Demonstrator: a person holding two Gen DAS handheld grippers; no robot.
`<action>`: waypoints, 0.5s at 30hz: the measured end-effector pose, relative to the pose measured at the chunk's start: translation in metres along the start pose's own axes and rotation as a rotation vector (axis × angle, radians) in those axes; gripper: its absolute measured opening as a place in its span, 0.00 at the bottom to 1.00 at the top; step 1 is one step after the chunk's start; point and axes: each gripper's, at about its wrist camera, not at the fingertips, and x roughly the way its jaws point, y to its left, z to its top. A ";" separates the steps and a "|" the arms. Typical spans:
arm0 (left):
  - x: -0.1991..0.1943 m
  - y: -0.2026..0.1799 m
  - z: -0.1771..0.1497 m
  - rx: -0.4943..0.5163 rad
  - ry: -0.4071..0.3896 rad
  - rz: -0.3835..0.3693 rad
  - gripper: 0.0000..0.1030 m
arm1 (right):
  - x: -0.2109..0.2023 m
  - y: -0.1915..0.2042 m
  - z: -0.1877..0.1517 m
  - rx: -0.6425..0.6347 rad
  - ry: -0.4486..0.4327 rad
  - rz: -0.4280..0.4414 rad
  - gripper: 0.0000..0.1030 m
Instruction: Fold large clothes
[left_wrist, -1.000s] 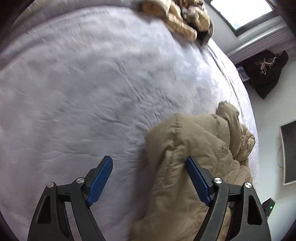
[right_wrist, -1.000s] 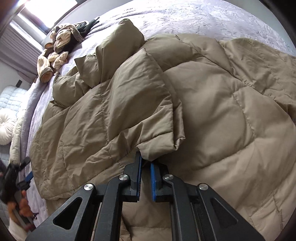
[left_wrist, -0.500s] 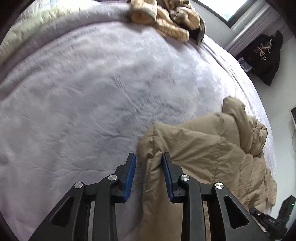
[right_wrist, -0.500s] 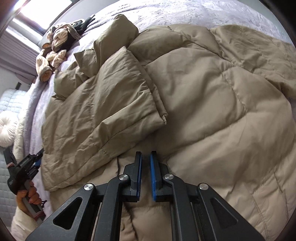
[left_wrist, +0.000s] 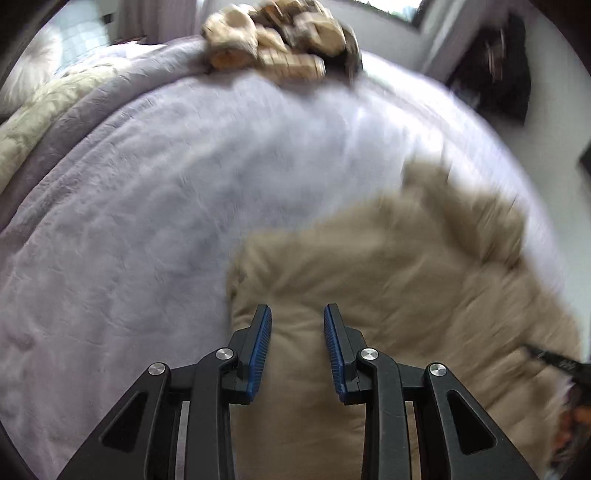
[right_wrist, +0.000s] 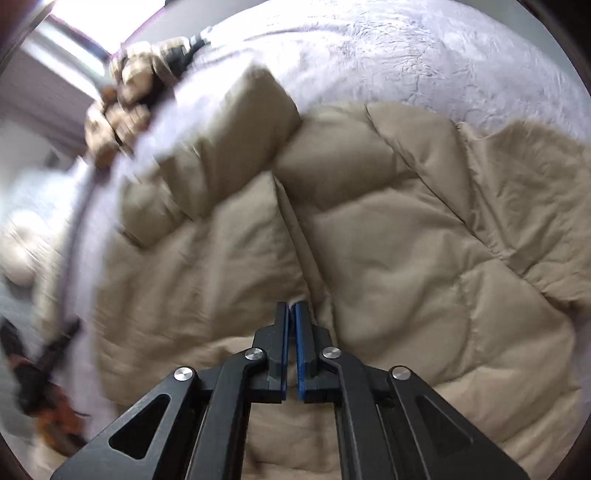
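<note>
A tan puffy jacket (left_wrist: 388, 277) lies spread on a lilac bed cover (left_wrist: 147, 221). My left gripper (left_wrist: 297, 308) is shut on the jacket's thick left edge, and padded fabric bulges between the blue pads (left_wrist: 262, 347). In the right wrist view the same jacket (right_wrist: 406, 240) fills the frame, with one flap folded over its left half. My right gripper (right_wrist: 291, 304) is shut, its tips resting on the jacket by the line where the flap meets the body. I cannot tell if it pinches any fabric. The left gripper (right_wrist: 40, 362) shows blurred at the lower left.
A heap of beige plaid clothes (left_wrist: 273, 40) lies at the far edge of the bed. A cream blanket (left_wrist: 37, 110) and a white pillow (left_wrist: 29, 70) are at the far left. Dark clothing (left_wrist: 495, 74) hangs by the wall on the right.
The left jaws went from wide to shut on the jacket's edge, then swung over with it. The flap at the right gripper's tips has dropped flat onto the jacket.
</note>
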 end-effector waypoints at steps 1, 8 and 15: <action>0.008 -0.002 -0.005 0.022 0.011 0.018 0.31 | 0.007 0.004 -0.007 -0.058 0.015 -0.077 0.04; 0.011 -0.002 -0.008 0.018 0.006 0.020 0.31 | -0.023 -0.023 -0.024 0.059 -0.130 -0.155 0.03; 0.013 -0.008 -0.011 0.034 0.000 0.051 0.35 | -0.011 0.050 -0.019 -0.165 -0.089 0.128 0.03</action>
